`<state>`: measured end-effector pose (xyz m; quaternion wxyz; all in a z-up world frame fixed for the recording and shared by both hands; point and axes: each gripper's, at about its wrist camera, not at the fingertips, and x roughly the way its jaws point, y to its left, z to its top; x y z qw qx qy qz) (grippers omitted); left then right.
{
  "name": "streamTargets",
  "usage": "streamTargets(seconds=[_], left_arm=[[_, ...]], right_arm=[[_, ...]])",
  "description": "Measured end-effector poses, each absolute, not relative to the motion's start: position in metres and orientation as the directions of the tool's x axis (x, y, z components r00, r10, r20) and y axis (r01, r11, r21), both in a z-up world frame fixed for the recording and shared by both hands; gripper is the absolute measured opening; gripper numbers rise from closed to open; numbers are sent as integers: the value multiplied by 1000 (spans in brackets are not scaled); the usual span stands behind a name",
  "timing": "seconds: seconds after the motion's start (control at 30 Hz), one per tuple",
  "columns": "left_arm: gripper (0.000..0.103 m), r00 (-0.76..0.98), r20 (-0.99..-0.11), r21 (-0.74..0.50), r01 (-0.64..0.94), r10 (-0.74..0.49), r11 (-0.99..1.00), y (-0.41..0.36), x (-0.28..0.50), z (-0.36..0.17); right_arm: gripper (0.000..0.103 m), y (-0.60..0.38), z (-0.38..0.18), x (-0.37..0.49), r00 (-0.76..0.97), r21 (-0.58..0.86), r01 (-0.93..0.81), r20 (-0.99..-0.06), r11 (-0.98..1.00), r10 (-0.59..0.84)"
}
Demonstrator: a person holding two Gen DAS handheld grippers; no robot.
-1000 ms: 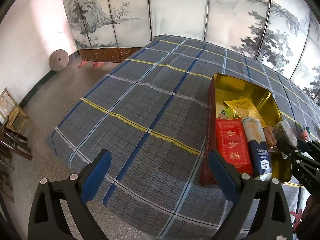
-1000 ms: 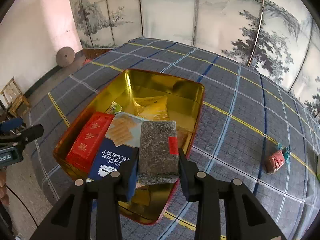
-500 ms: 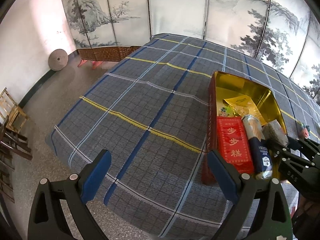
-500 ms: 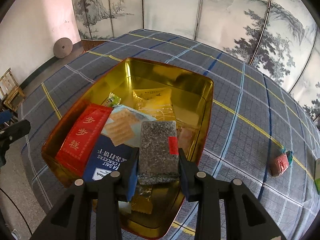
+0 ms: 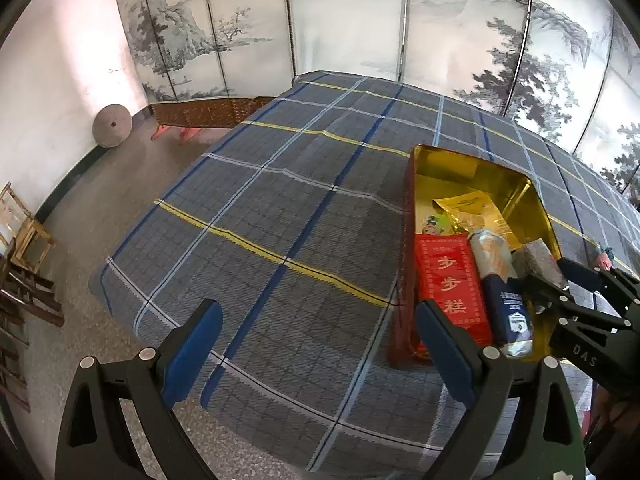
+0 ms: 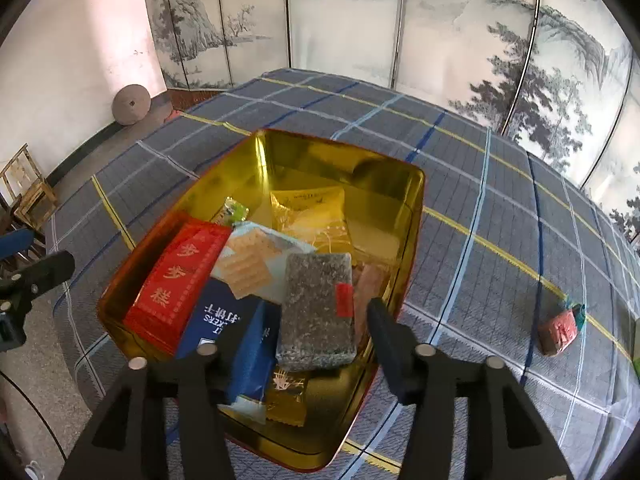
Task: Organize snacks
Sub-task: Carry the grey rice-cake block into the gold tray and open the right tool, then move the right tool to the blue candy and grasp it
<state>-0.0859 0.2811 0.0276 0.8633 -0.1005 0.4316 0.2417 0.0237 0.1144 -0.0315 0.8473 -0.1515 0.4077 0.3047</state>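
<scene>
A gold tin [image 6: 416, 208] with red outer walls stands on the plaid cloth. It holds a red box [image 6: 180, 276], a blue cracker pack [image 6: 224, 320], a gold sachet [image 6: 312, 216] and a small green sweet [image 6: 236, 212]. A dark speckled block [image 6: 316, 308] lies on top of them between the jaws of my right gripper [image 6: 320, 340], which are opening; gaps show on both sides of the block. In the left wrist view, my left gripper [image 5: 320, 344] hangs wide open over bare cloth, left of the tin [image 5: 412, 208], with nothing between its fingers.
A red-wrapped snack [image 6: 558, 330] lies on the cloth to the right of the tin. The table's near-left edge [image 5: 120, 280] drops to a stone floor. Wooden chairs [image 5: 28, 248] stand at the left wall, and a painted folding screen [image 5: 344, 20] runs behind.
My right gripper's jaws have spread apart and let go of the speckled block, which now rests in the tin. The left gripper has stayed where it was.
</scene>
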Motion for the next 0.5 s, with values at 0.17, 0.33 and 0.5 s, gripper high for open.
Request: streamTargets(seconds=[0.17,0.33,0.5], left_arm=[[96,517,-791,39,-491,327,870,274,-83,31],[96,521,-791,44,-474,321,879,266,-79,32],[96,535,-786,48,-446,309,894,253,-72,34]], right_arm=[[56,108,-24,26,479,23,-640,-770,768,422],[56,91,-16,30,493,51,-619,-751,784,439],[56,57,-9,46,534,59,-565,-734,823,419]])
